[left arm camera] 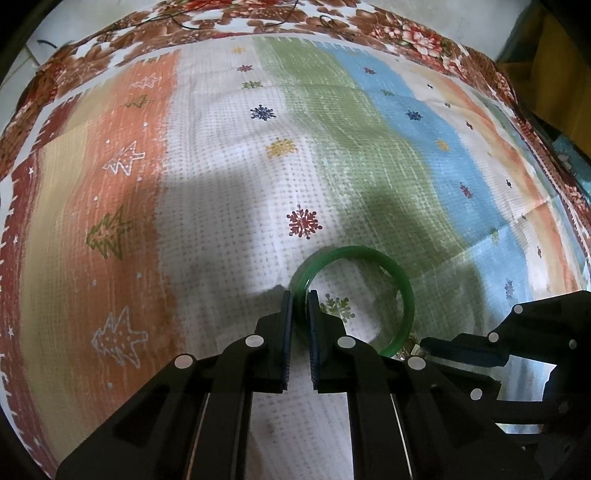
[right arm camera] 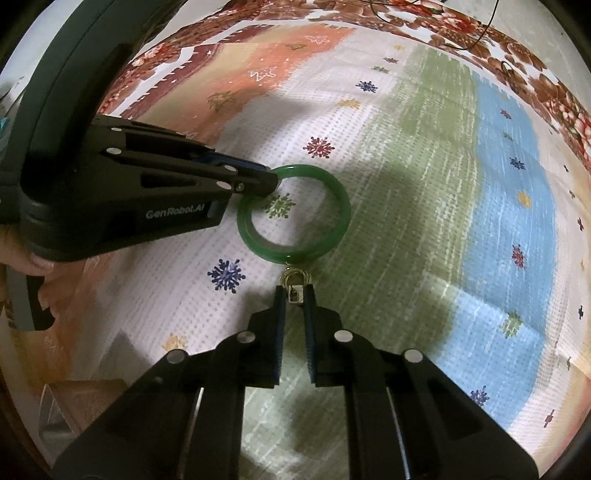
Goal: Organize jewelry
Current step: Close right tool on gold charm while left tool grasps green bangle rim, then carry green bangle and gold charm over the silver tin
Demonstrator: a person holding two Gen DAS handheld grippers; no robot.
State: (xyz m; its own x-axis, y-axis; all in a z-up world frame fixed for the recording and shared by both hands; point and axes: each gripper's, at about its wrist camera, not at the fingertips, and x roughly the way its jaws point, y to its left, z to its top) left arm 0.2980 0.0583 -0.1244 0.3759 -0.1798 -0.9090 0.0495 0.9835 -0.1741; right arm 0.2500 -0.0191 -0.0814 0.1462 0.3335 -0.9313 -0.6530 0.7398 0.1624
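Note:
A green bangle lies on the striped snowflake cloth. My left gripper is shut on the bangle's left rim, with the band pinched between the pads. In the right wrist view the same bangle has a small gold and silver clasp charm hanging from its near edge. My right gripper is shut on that charm. The left gripper comes in from the left and grips the bangle's far-left rim. The right gripper shows at the lower right of the left wrist view, beside the charm.
The cloth has orange, white, green and blue stripes and lies on a brown floral cover. A thin dark cable lies on that cover at the far edge. A person's hand holds the left gripper's body.

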